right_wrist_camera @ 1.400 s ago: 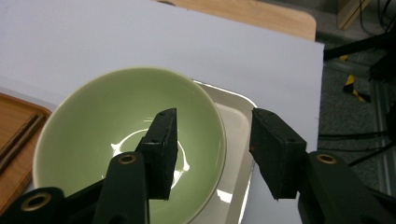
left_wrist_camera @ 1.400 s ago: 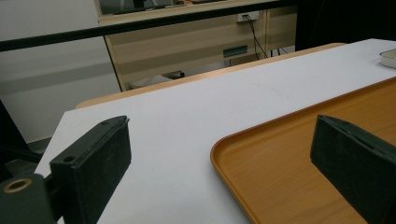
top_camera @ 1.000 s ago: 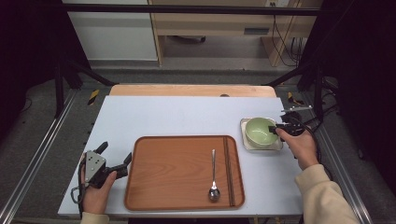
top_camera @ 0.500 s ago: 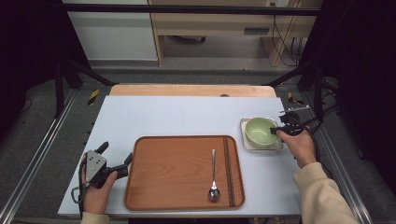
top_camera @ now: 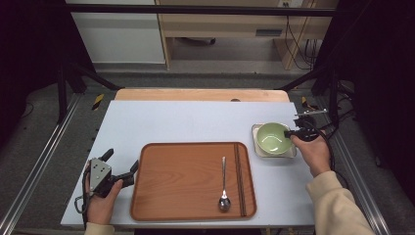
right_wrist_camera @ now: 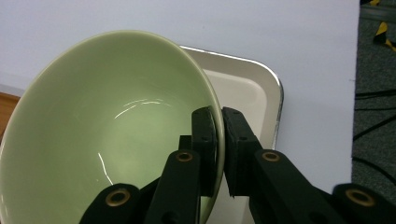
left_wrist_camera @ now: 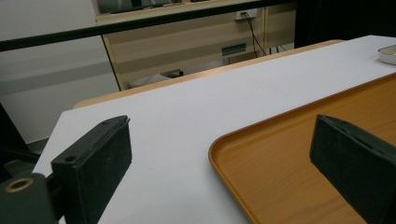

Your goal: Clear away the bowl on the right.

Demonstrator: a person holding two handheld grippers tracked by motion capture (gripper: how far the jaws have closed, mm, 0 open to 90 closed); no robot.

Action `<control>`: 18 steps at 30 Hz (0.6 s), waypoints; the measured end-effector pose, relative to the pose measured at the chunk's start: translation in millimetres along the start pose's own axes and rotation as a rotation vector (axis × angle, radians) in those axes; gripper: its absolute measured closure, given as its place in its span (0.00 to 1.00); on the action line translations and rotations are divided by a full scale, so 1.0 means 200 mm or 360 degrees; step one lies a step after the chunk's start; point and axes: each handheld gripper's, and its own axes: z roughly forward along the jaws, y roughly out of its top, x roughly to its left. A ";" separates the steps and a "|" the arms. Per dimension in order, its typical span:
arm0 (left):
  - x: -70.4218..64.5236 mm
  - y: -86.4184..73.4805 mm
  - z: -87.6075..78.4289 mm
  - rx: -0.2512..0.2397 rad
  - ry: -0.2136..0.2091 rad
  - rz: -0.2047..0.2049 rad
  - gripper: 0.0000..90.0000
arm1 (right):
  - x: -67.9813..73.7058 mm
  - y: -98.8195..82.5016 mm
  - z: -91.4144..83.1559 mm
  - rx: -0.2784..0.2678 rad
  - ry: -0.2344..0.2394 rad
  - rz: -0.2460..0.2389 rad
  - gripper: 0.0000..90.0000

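Grey floor (top_camera: 44,142), white cabinet (top_camera: 117,34), wooden shelf unit (top_camera: 220,24) behind table, dark sides.

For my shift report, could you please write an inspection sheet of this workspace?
Surface: white table, wooden board along its far edge.
Job's things: green bowl on small white tray; wooden tray holding spoon.
Clutter: nothing seen.
Grippers: right gripper has just been closing, now shut on the bowl's rim; left gripper open beside the wooden tray.
Cables: black cables on the floor.
Surroundings: dark frame posts, cabinet behind.
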 end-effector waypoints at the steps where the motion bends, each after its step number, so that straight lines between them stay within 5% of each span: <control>1: 0.00 0.00 0.00 0.0001 0.0000 0.0001 0.06 | 0.00 0.00 -0.01 -0.0018 0.0007 0.0003 0.94; 8: 0.00 0.00 0.00 0.0002 0.0000 0.0006 0.06 | 0.06 0.03 -0.14 -0.0141 0.0084 -0.0012 0.94; 18: 0.00 0.00 0.00 -0.0008 0.0003 0.0000 0.06 | 0.42 0.06 -0.18 -0.0106 0.0327 -0.0231 0.94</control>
